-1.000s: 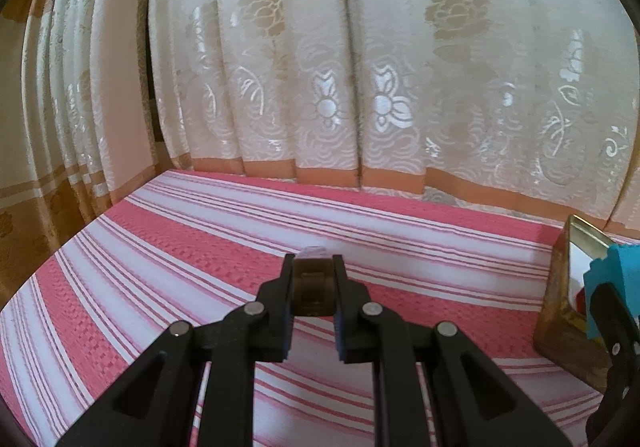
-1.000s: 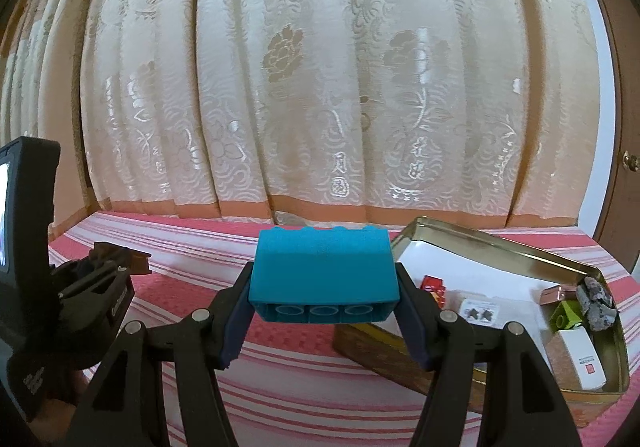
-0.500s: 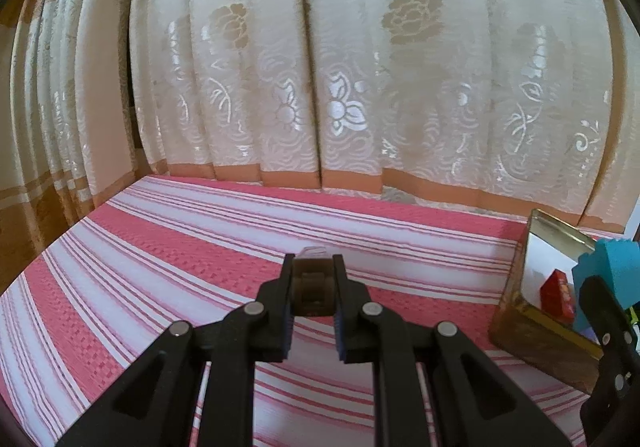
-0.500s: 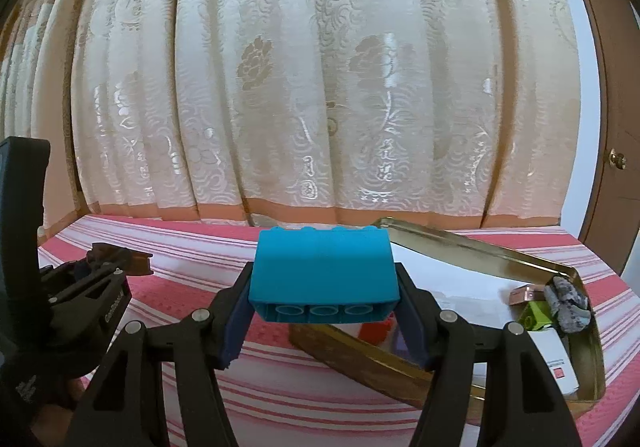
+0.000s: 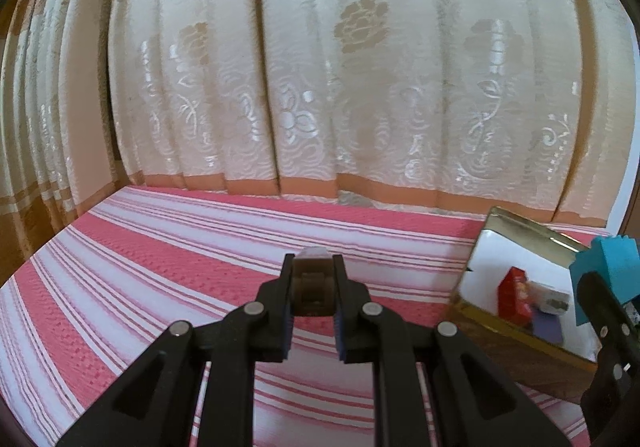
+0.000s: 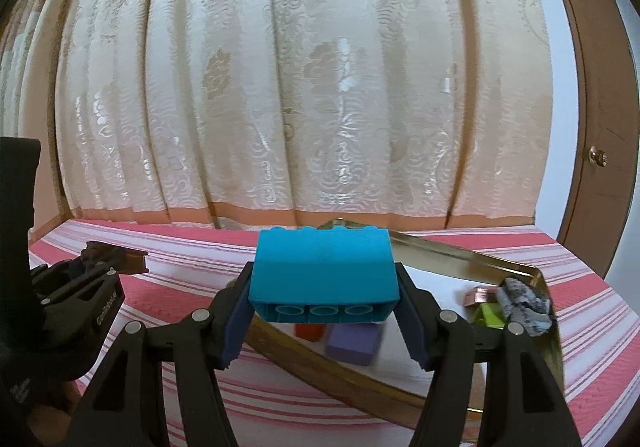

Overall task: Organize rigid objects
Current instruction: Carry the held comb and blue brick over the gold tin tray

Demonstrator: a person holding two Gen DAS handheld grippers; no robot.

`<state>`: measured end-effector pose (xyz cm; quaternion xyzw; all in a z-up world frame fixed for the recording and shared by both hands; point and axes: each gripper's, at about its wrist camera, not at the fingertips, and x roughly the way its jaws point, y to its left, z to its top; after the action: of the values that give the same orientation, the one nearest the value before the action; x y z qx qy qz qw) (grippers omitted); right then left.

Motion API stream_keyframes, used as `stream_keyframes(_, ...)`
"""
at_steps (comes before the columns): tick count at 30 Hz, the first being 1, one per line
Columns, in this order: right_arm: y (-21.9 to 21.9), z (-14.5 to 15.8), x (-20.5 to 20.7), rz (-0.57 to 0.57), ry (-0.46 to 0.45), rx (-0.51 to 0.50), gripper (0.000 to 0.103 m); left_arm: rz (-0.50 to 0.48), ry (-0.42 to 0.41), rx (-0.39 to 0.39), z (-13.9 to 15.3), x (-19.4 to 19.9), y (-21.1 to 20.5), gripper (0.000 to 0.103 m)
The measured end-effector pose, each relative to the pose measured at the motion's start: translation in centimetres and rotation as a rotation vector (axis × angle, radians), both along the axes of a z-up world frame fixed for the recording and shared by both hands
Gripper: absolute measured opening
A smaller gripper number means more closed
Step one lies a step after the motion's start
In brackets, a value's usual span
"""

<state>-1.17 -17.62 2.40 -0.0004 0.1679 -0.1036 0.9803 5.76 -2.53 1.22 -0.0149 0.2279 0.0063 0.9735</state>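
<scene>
While my right tool clamps the blue plastic building brick above the gold metal tin, my left tool grips a small brown block.

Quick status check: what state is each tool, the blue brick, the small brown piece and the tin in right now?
Left tool: shut on the small brown piece, held above the striped cloth.
Right tool: shut on the blue brick, held over the tin's near edge.
Gold tin: open, lidless, already holding several small items.
</scene>
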Motion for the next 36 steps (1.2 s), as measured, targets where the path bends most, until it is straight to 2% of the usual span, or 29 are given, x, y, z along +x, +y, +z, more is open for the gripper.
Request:
stream_keyframes(22, -7.7, 0.4, -2.3, -0.115, -0.010, 0.029, 0.066, -0.119, -0.038, 0.027, 0.6, -1.6, -8.6, 0.014)
stream_keyframes(36, -12.3, 0.4, -2.7, -0.190, 0.009, 0.044, 0.066, -0.190, -0.033, 0.048, 0.6, -1.6, -13.3, 0.014)
